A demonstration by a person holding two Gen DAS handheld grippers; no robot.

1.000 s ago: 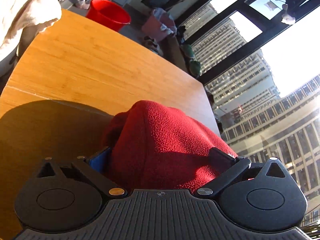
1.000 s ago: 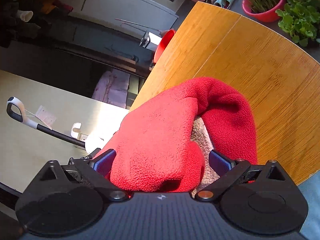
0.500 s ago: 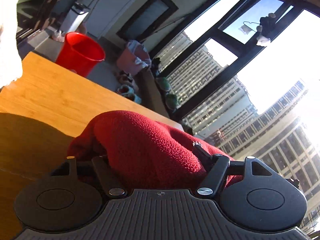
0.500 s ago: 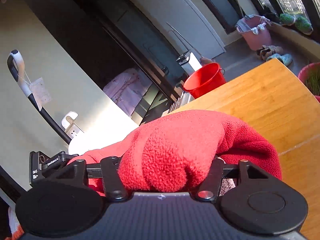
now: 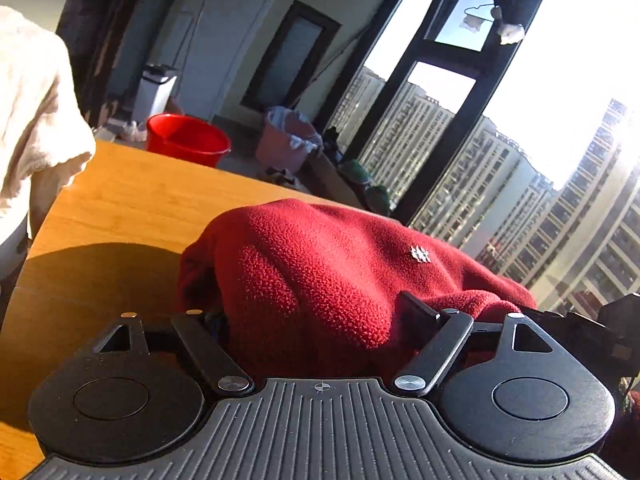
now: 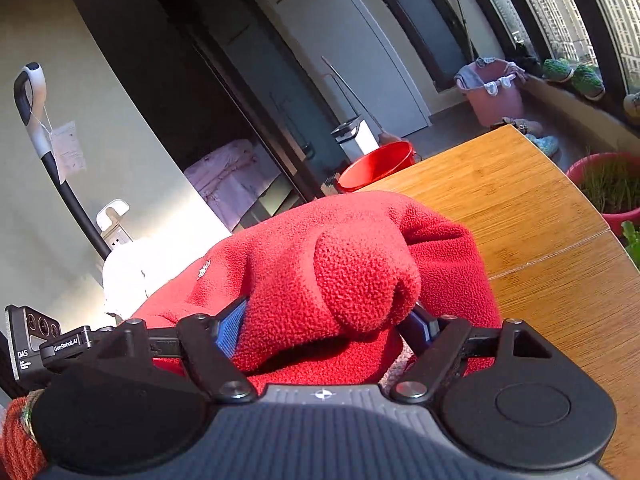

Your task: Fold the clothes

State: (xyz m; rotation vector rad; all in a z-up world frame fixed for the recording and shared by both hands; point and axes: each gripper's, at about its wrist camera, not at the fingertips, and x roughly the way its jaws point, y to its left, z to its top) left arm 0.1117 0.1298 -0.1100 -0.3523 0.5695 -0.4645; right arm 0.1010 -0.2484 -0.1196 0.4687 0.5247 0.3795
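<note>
Left tool point(image 5: 316, 312): fingers clamped on a thick bunch of red fleece; cloth fills the gap between them and hides both tips.
Right tool point(image 6: 326, 320): pinching another bunch of the same fleece; blue pad point(image 6: 230, 326) of one finger shows against the cloth, the other finger mostly buried.
Red fleece garment point(image 5: 340, 268): held between both tools, bulging up over the fingers in each wrist view; a small white embroidered mark sits on its upper surface. In the right wrist view point(image 6: 332, 264) a rounded fold pushes forward between the fingers, and a pale inner lining shows just under it near the right-hand finger.
Garment position: above the near part of the tabletop; whether its lower part touches the wood cannot be told, the tool bodies block it.
Tabletop point(image 5: 132, 208): bamboo-coloured wood, sunlit, with a dark shadow cast beside the fleece; a seam line runs across the boards in the right wrist view point(image 6: 532, 216).
White cloth point(image 5: 36, 108): hangs at the left edge of the left wrist view, beyond the tabletop's edge.
Red bucket point(image 5: 186, 140): on the floor past the far tabletop edge.
Pink bin point(image 5: 286, 140): on the floor near the window, beside the bucket.
Potted plant point(image 6: 608, 184): red pot with grass, just off the tabletop's right side.
</note>
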